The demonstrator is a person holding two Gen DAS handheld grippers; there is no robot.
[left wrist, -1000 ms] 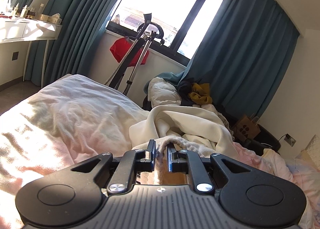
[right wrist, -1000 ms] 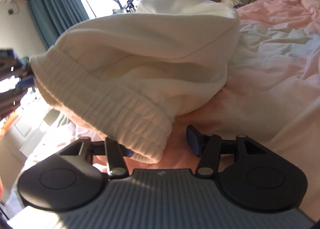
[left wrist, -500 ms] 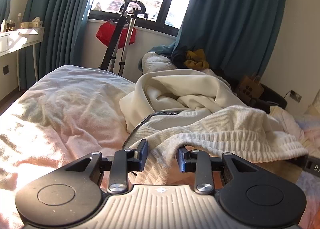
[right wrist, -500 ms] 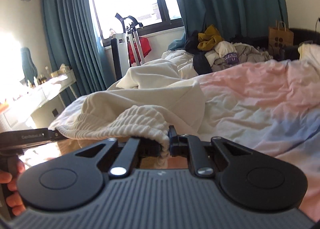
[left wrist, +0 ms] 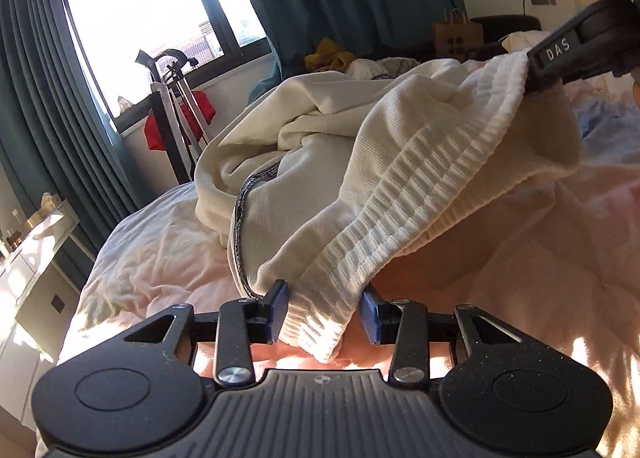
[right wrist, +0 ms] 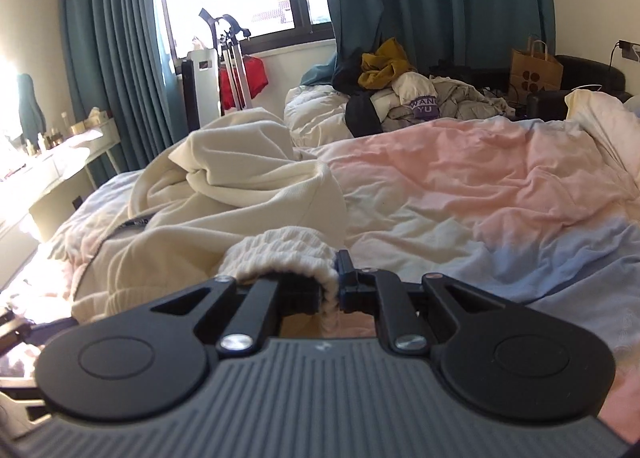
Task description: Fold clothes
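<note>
On a rumpled pink-and-white duvet (right wrist: 460, 186), the right gripper (right wrist: 329, 288) is clenched on the ribbed hem of a cream knit garment (left wrist: 400, 162); the left gripper (left wrist: 324, 312), jaws just opened, straddles the hem's other end unpinched; judged next: re-grip there, then stretch it flat.

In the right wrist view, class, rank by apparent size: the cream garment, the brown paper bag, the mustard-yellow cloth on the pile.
1. Cream garment, by far the largest, though nearest the camera.
2. Brown paper bag and mustard-yellow cloth: look alike; unranked.
</note>
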